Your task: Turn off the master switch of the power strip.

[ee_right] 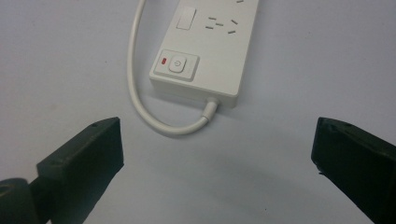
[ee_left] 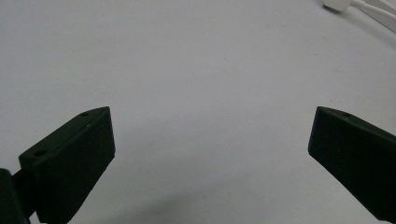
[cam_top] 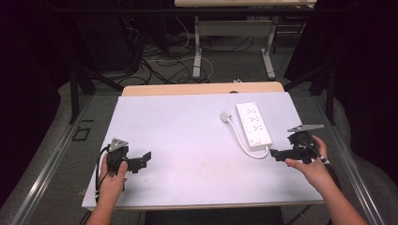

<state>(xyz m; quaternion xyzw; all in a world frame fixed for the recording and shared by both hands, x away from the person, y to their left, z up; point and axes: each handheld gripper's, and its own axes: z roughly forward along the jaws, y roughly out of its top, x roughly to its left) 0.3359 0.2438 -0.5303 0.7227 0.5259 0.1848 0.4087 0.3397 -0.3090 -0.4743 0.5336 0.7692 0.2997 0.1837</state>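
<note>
High view, my left gripper [cam_top: 143,159] lower left on the worktop [cam_top: 187,140], jaws apart, right gripper [cam_top: 278,154] jaws apart beside the white power strip [cam_top: 254,123], its cable [cam_top: 244,143] curling near.

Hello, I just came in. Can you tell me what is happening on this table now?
A person holds a claw in each hand over a white table. The right claw is open and points at the near end of a white power strip, whose cable curls round to a plug lying unplugged beside it. The left claw is open too, over bare table. Nothing is being gripped.
</note>
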